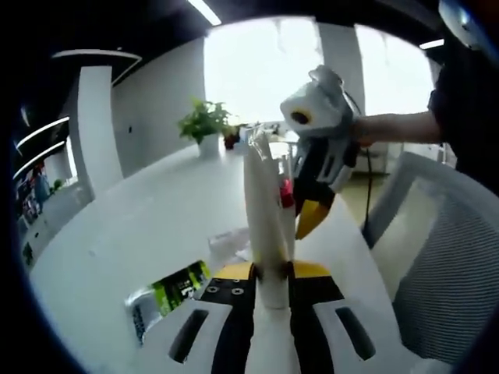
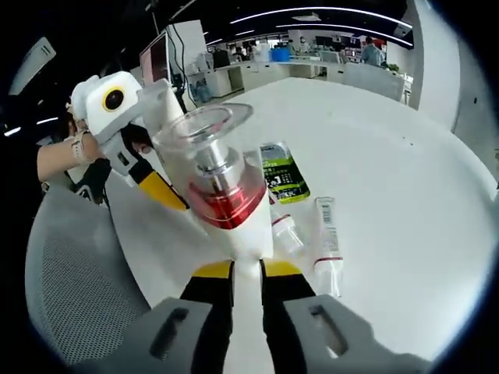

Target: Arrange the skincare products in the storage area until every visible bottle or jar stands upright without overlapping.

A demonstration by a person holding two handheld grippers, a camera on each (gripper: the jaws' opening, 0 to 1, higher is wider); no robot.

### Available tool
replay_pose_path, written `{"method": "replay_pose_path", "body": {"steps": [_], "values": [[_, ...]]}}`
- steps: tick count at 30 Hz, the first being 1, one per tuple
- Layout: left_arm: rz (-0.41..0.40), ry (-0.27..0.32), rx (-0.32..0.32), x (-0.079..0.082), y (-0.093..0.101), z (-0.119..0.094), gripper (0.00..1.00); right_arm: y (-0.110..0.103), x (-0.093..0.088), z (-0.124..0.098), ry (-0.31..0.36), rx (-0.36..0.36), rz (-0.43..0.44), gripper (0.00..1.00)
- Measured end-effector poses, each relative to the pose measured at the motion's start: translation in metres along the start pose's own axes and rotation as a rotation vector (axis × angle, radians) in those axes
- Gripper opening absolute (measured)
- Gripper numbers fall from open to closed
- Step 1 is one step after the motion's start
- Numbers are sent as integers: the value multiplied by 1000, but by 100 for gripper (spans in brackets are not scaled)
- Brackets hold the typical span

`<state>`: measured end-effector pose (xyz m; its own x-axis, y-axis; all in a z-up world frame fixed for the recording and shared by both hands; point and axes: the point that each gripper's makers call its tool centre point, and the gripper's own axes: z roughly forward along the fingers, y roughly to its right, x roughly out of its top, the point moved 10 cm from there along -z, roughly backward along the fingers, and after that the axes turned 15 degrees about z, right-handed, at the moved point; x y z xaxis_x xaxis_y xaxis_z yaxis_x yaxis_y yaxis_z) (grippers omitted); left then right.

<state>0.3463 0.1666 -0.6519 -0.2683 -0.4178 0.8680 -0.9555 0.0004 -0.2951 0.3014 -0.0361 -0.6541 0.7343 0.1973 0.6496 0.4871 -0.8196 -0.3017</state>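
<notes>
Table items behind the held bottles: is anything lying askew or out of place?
Yes. Behind the pump bottle in the right gripper, a white tube and a green packet lie flat on the table instead of standing. A smaller clear item beside the tube also lies flat; I cannot identify it.

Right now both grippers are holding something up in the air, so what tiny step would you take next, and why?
Probably lower the pump bottle held by the right gripper onto a bare patch of table and stand it upright. It is off the table, and the left gripper holds a white tube. A tube and a green packet lie flat.
</notes>
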Motion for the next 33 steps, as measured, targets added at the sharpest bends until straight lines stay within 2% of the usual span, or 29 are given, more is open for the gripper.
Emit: {"method": "replay_pose_path", "body": {"steps": [5,14,18,23,33], "values": [[21,-16,1,1,0,0,14,0,-1,0,3,4,9,13],[-3,-45,7,-4,1,2,15,-3,-1,-3,9,4,0,16],[1,-48,-2,-3,0,2,14,-4,-1,-4,4,3,-8,16],[35,-32,-57,-4,-2,1,13,-5,-1,-5,4,2,-16,17],[18,-36,-71,-3,-4,2,14,-4,-1,-13,12,-12,-15,20]]}}
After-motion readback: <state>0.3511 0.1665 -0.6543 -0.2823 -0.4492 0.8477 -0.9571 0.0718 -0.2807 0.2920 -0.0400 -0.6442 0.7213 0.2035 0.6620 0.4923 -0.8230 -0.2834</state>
